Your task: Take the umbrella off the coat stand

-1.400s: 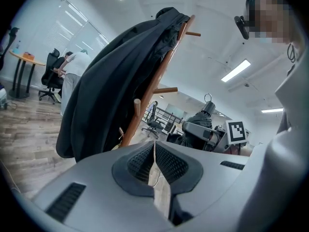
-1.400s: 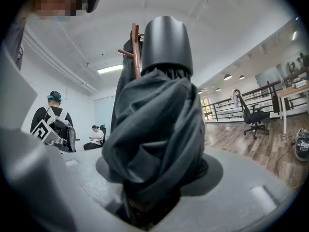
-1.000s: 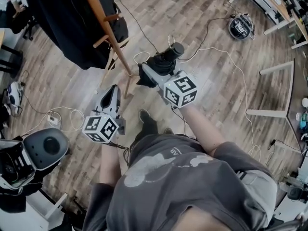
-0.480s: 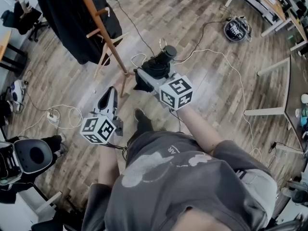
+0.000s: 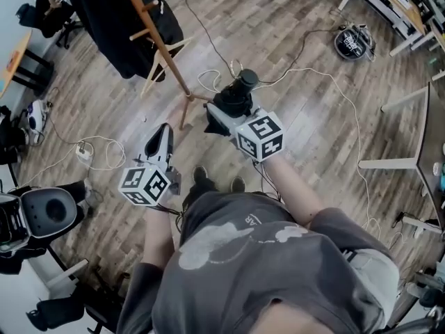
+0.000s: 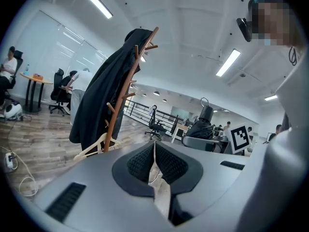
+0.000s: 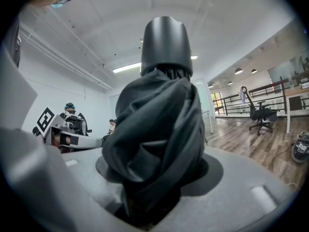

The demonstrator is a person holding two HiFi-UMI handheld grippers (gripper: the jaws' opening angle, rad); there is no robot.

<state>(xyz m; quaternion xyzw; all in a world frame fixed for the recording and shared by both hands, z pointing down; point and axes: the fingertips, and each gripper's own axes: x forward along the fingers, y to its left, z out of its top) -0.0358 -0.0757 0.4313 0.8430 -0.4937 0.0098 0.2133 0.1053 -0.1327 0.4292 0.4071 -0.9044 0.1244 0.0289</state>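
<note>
right fingers [image 7: 231,178]: clamped on the folded black umbrella [image 7: 159,120]. They grip the bunched fabric, with the hard cap sticking out past the tips.
left fingers [image 6: 140,163]: pressed together, nothing between them.
umbrella: off the stand and held only by the right fingers, beside and slightly ahead of the left fingers.
coat stand [image 5: 161,44]: ahead and left of the left fingers, well apart from the right fingers. A black coat [image 5: 115,19] hangs on it.
risk 1: slip. The pads bite soft cloth, not the shaft, so the folds can shear and the umbrella can slide out or droop.
risk 2: unfurl. The loose canopy could spill open around the right fingers.
risk 3: snag. The wrist loop [image 6: 204,100] at the cap end could catch a peg if it swings toward the stand, and that could pull the stand over.
risk 4: trip. Cables [image 5: 341,96] run under and ahead of both pairs of fingers, close to the person's feet.
surface: wood-plank floor [image 5: 292,68] below the fingers. There is no table under them, so a drop goes straight to the floor.
room: open office. White desk frames [image 5: 393,162] are right of the right fingers, a round black device [image 5: 353,42] lies on the floor ahead and right, and seated people are far left of the left fingers.
</note>
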